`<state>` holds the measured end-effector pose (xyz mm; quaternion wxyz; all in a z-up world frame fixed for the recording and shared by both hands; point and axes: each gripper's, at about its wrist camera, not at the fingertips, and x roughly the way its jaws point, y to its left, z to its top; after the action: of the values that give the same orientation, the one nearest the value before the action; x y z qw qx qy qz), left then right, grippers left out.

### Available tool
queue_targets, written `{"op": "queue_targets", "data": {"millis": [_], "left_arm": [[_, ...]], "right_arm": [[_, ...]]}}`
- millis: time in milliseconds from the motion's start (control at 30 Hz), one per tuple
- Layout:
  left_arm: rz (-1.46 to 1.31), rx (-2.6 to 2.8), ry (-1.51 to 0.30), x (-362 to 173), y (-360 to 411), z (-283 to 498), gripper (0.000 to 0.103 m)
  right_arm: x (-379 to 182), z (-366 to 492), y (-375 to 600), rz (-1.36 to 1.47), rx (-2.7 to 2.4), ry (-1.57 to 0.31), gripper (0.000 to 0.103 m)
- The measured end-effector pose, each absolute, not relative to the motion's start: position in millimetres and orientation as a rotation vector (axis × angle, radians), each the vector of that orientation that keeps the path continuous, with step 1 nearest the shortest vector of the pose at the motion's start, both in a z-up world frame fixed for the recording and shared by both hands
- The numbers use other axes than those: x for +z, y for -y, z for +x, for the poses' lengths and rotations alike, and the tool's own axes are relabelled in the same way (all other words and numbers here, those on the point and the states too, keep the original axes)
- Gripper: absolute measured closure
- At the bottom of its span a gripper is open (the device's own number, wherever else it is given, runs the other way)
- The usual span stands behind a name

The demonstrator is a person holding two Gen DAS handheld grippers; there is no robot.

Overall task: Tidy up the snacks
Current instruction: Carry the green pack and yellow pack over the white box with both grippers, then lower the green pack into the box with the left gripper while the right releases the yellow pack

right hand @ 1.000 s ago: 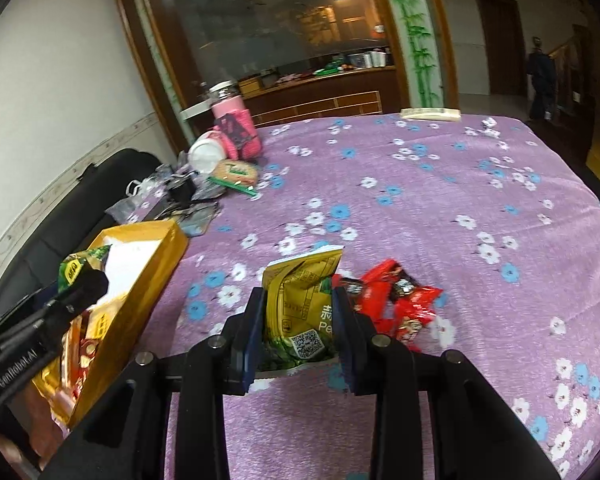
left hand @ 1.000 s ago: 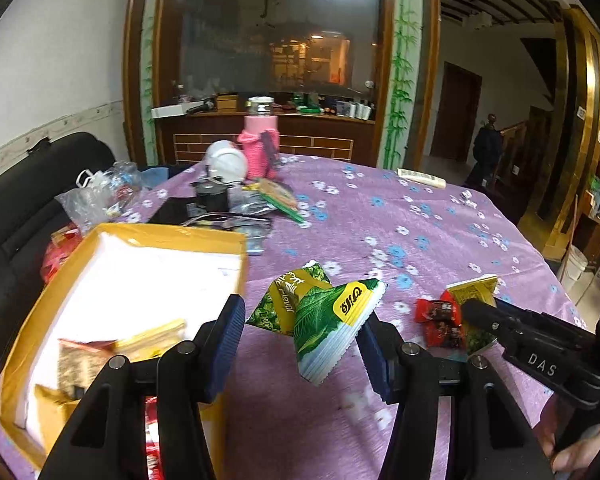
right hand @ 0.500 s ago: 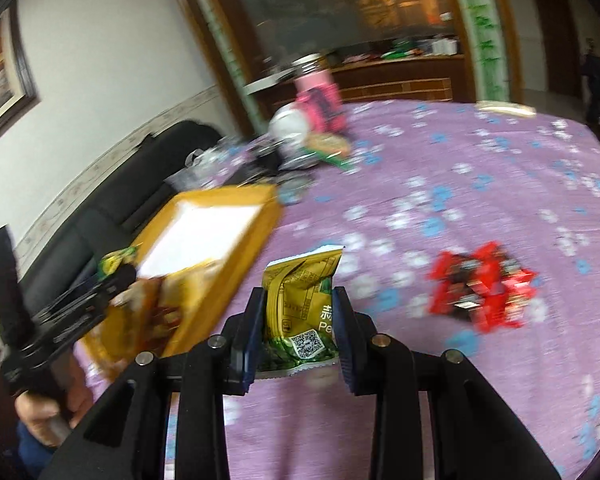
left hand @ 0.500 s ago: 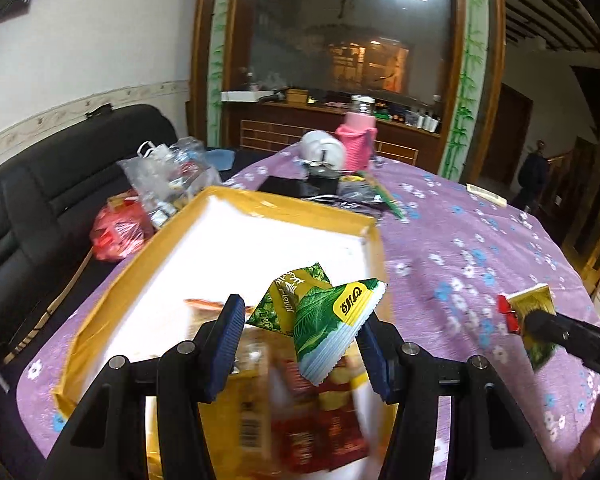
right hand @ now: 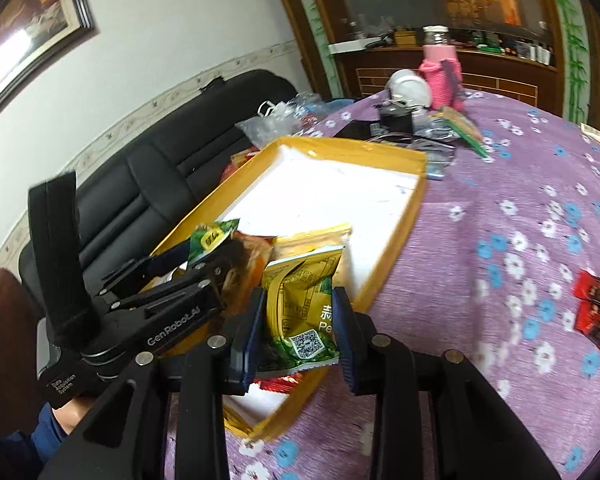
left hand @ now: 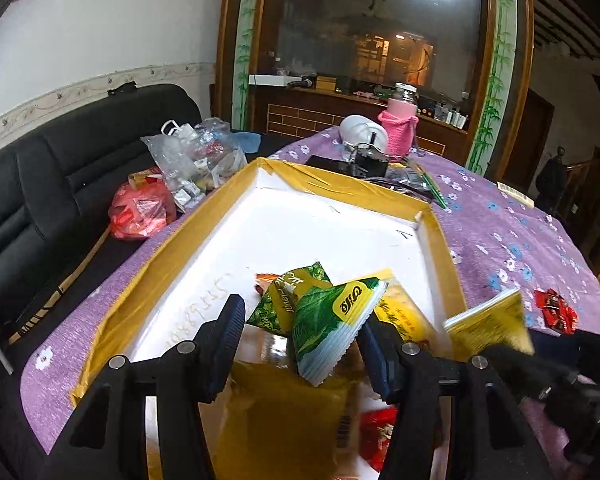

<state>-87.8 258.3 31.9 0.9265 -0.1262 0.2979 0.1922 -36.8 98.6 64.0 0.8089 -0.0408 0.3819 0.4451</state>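
progress: mid, several snacks already in yellow box (left hand: 204,216) | left gripper (left hand: 300,336) pinching green packets (left hand: 324,320) over box | right gripper (right hand: 298,320) pinching yellow-green packet (right hand: 300,300) at box edge | left: red packets (right hand: 596,308) on tablecloth (right hand: 520,200), 3 o'clock of box

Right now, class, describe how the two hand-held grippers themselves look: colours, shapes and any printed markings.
Both are black plastic, each with two angular fingers studded with silver bolts and tipped with ribbed dark-blue pads. The left gripper has a body printed "GenRobot.AI" and "Data Acquisition System" in white, plus a black strap loop. The right gripper shows the same build. A blue sleeve shows below.
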Motion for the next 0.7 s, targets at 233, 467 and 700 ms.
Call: {"op": "queue_targets", "data": {"millis": [233, 467, 700], "left_arm": [[-0.317, 0.373, -0.618, 26.0, -271.1, -87.0, 0.044], [-0.325, 0.369, -0.626, 24.1, -271.0, -84.3, 0.043], [-0.292, 0.396, -0.635, 23.8, -265.1, -81.7, 0.043]], "right_arm": [[46.2, -40.6, -114.0, -0.123, 0.969, -0.826, 0.071], [32.6, -44.6, -119.8, -0.134, 0.991, -0.834, 0.071], [30.7, -49.3, -122.5, -0.151, 0.998, -0.83, 0.071]]}}
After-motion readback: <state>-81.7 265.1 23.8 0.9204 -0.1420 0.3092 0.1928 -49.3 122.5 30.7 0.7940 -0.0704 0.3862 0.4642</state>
